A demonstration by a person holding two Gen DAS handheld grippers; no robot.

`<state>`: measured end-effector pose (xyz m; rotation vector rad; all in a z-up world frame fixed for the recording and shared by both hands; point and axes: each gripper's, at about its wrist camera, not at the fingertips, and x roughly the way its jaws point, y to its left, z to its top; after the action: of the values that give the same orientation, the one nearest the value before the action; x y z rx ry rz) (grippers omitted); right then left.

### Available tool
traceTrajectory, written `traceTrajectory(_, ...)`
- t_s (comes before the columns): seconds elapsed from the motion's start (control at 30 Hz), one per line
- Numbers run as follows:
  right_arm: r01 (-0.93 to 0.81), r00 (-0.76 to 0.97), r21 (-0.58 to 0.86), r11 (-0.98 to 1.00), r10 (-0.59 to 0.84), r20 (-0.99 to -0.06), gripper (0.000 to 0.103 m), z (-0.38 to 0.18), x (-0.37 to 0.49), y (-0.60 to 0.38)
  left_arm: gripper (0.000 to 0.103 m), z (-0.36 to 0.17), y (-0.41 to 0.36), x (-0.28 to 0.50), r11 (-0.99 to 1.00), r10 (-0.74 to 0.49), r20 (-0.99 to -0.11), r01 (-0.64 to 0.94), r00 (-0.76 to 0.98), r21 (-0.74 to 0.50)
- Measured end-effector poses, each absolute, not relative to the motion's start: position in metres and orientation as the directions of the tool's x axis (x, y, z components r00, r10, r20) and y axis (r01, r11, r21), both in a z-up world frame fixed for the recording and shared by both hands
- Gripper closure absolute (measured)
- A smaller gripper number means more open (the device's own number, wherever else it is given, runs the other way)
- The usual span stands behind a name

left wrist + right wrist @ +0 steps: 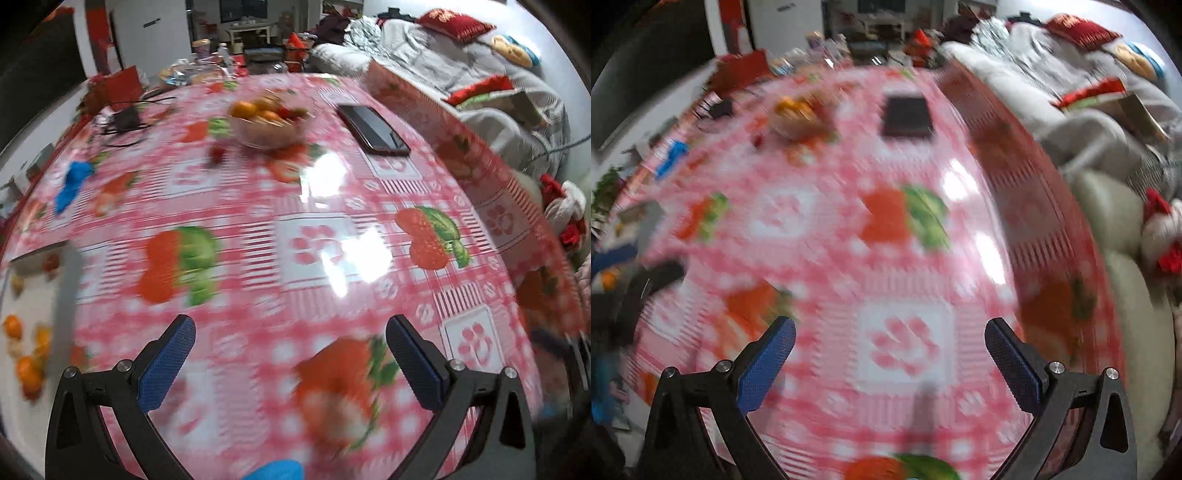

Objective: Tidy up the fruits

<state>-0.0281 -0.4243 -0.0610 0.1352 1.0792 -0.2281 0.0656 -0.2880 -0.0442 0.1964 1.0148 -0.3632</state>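
Wide-open left gripper [290, 334] above strawberry-print tablecloth [314, 236], fruit bowl [267, 123] and phone [373, 127] far beyond

One clear glass bowl [267, 134] heaped with fruit, one black slab phone [373, 128], one small red strawberry [218, 153] beside the bowl, one crumpled blue cloth [72, 184], roughly four loose orange mandarins [27, 371] are counted, blurred.

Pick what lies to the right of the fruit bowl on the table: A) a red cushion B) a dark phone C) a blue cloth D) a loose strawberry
B: in the left wrist view a dark phone lies flat on the tablecloth, right of the fruit bowl.
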Motion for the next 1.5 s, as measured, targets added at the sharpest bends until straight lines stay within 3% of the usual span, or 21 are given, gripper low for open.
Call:
traceTrajectory(0.37, 0.325, 0.456, -0.005, 0.946, -0.161, -0.875, 0.000, -0.082, -0.050, -0.444, 0.000, -0.083, -0.359, 0.090, 0.927, -0.192, -0.820, 0.374, 0.540, 0.029)
traceTrajectory(1.5, 0.349, 0.504, -0.008, 0.937, -0.195, -0.842, 0.000, -0.087, -0.051, -0.439, 0.000, -0.083, -0.356, 0.093, 0.927, -0.208, -0.823, 0.374, 0.528, 0.005)
